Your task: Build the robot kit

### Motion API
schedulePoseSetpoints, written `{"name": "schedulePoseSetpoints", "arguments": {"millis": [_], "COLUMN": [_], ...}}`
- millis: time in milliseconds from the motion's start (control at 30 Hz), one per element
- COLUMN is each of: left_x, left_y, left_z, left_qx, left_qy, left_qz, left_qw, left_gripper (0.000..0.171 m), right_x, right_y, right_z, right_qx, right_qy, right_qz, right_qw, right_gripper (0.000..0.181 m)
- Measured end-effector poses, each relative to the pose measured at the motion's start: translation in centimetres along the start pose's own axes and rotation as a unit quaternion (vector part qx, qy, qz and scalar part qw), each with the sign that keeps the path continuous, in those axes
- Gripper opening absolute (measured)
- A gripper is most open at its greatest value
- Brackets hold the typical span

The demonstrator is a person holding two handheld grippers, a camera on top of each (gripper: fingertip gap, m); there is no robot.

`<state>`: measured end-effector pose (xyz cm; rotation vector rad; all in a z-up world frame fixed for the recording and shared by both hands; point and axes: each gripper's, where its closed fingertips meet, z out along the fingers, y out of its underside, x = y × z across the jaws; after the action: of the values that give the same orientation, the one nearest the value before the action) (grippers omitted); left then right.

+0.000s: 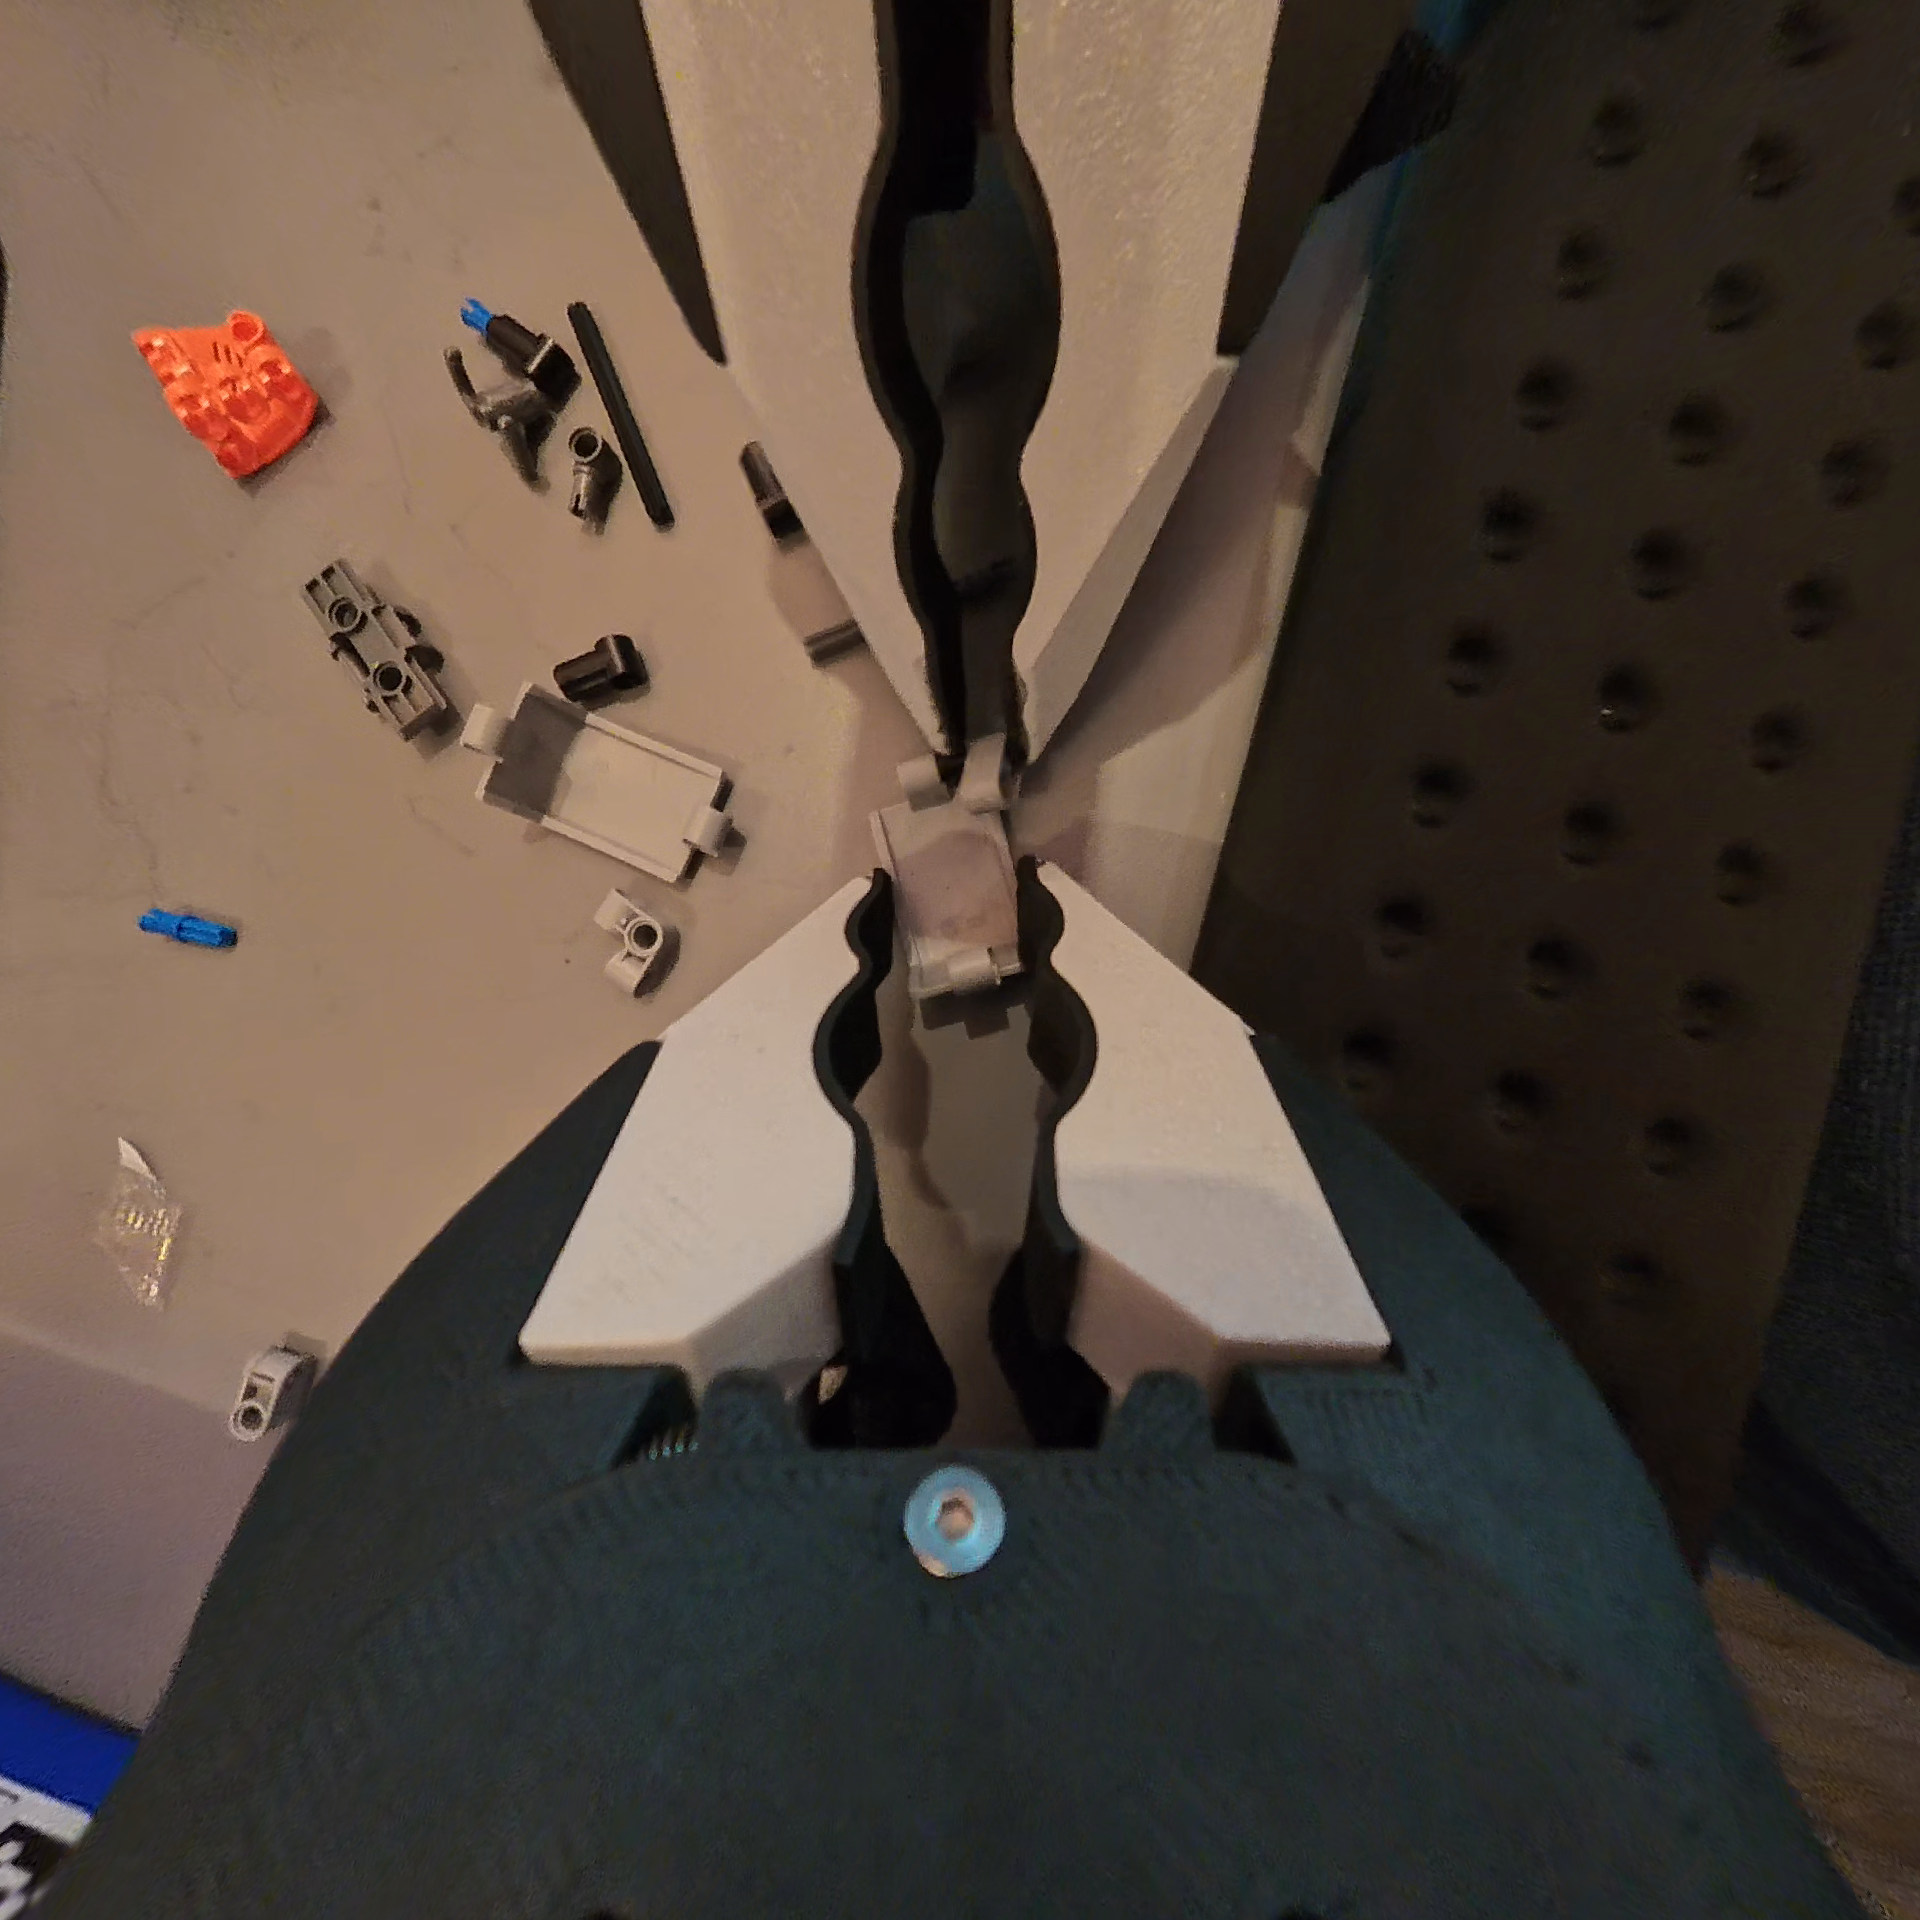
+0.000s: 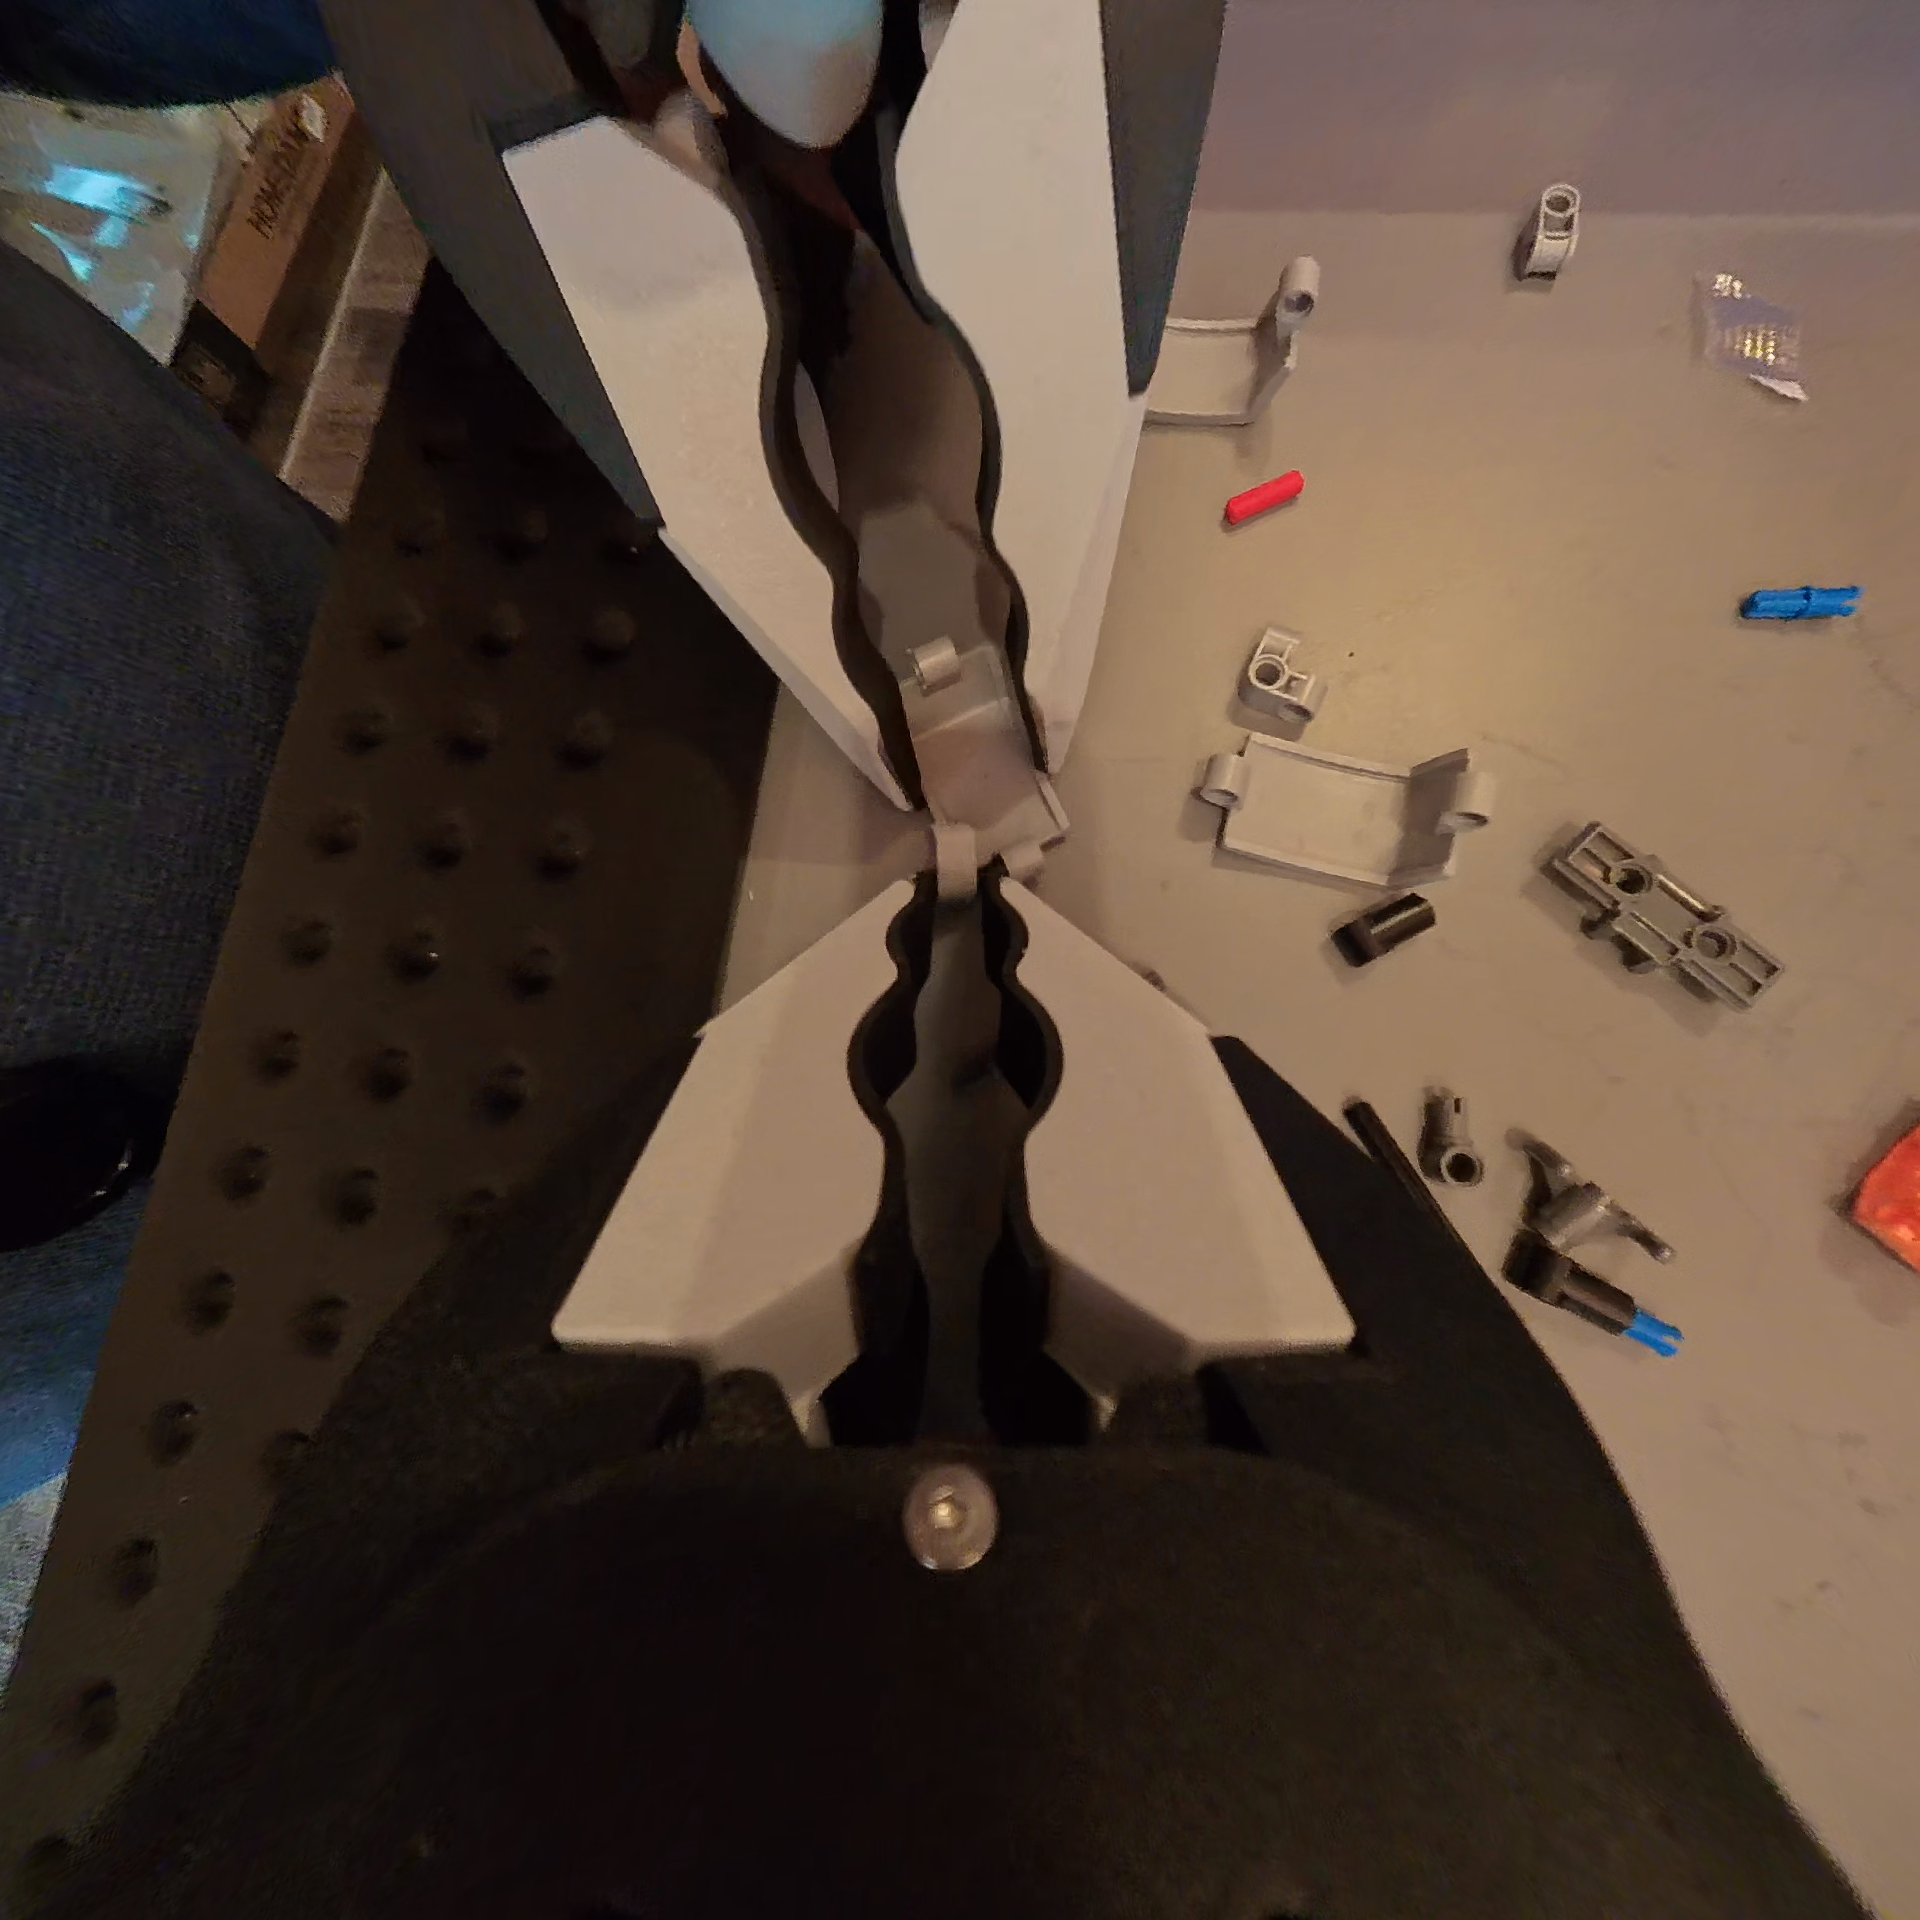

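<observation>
Both claws meet tip to tip over the worktop [image 1: 260, 727] edge, sharing one light grey panel piece [image 1: 951, 894]. The left claw [image 1: 954, 935] pinches the panel's body; the right claw [image 2: 961, 883] is pressed together on a small lug at its end. That hold is thin, so a twist could snap the lug free, dropping the piece onto the studded dark mat [image 2: 436, 935] or among loose parts like the matching grey panel [image 1: 603, 790] at left.

Orange piece [image 1: 227, 400], blue pin [image 1: 187, 928], grey panel [image 1: 603, 790] on table [image 1: 156, 727].
</observation>
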<state>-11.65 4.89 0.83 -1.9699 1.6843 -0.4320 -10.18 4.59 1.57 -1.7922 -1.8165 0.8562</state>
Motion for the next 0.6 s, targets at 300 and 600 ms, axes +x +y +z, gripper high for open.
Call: {"name": "schedulePoseSetpoints", "arguments": {"millis": [300, 600], "left_x": [0.9, 0.9], "left_y": [-0.7, -0.8], "left_z": [0.4, 0.5], "left_qx": [0.014, 0.024], "left_qy": [0.021, 0.032], "left_qz": [0.004, -0.005], "left_qw": [1.000, 0.999], "left_gripper": [0.022, 0.022], "right_x": [0.0, -0.6], "right_y": [-0.3, -0.1], "right_z": [-1.0, -1.1], "right_qx": [0.021, 0.029], "right_qy": [0.001, 0.018], "right_qz": [-0.013, -0.048], "right_qw": [1.000, 0.998], "right_gripper": [0.001, 0.000]}}
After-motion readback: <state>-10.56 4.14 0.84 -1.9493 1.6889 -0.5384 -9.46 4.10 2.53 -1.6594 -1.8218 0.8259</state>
